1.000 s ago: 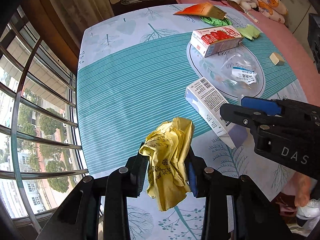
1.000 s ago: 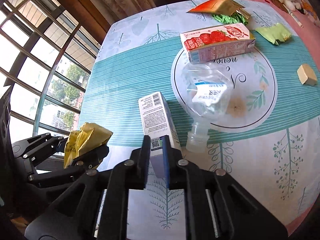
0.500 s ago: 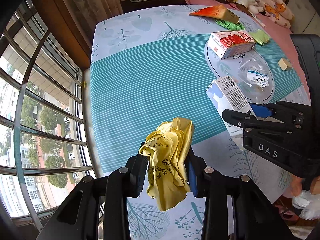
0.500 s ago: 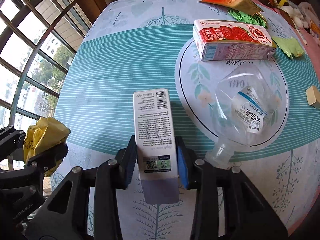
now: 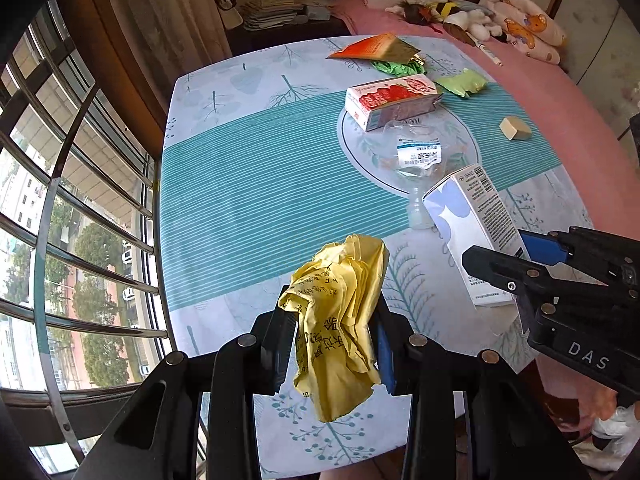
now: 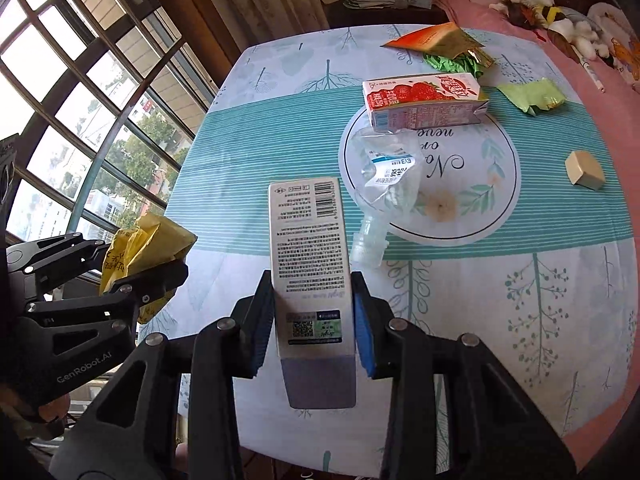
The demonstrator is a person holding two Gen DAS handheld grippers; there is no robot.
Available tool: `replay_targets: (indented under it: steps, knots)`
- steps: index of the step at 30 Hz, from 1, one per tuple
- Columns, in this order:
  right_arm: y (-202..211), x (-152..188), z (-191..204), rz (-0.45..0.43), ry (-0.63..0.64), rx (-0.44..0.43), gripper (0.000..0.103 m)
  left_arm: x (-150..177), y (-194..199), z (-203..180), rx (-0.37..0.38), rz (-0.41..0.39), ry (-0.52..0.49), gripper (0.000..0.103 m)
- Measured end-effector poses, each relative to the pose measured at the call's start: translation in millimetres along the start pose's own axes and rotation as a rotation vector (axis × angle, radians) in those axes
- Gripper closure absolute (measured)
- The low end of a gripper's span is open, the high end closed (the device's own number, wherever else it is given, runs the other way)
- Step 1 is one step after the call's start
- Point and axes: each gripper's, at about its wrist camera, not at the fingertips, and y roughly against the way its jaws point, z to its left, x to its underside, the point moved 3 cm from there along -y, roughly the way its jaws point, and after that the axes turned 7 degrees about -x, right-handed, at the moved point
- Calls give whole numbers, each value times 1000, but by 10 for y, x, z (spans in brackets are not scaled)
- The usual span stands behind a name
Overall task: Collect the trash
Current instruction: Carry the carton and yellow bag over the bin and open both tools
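The right tool (image 6: pixel 314 320) is clamped on a tall white printed cardboard box (image 6: pixel 310 256), its pads pressing the lower half while the box's long axis runs straight ahead along the fingers, barcode end pointing toward the middle of the counter (image 6: pixel 256 152). The left tool (image 5: pixel 332 340) is clamped on a crumpled yellow plastic bag with dark lettering (image 5: pixel 340 316), which hangs between the pads over the counter's near edge, close to the window-side corner. Both loads are lifted clear of the cloth-covered counter, and the two tools sit side by side, the right one just beside the left on the side away from the window.

No bin shows in either view, so where these go I cannot tell. Of what remains, the crushed clear plastic bottle (image 6: pixel 384 184) lies nearest, just ahead of the right tool with its neck pointing to the near edge; the red strawberry drink carton (image 6: pixel 424 102) lies beyond it, long axis across the counter.
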Motion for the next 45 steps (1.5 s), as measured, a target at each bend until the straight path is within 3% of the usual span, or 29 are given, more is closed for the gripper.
replay_targets:
  steps: [8, 16, 21, 26, 34, 45]
  knots:
    - [833, 693, -308, -35, 20, -66, 71, 500, 509, -862, -16, -57, 42, 68]
    - [1515, 1430, -630, -28, 93, -97, 71, 1229, 864, -1685, -49, -68, 94, 68]
    - [1656, 2039, -851, 30, 108, -101, 71, 1675, 881, -2014, -69, -14, 62, 68]
    - [1604, 2566, -1104, 95, 22, -127, 71, 1981, 797, -2132, -72, 19, 48, 68]
    - [1206, 3121, -1393, 163, -116, -105, 71, 2406, 19, -2354, -6, 127, -1, 68]
    - [-313, 4071, -2175, 252, -302, 2, 70, 3031, -1740, -2580, 78, 238, -8, 67]
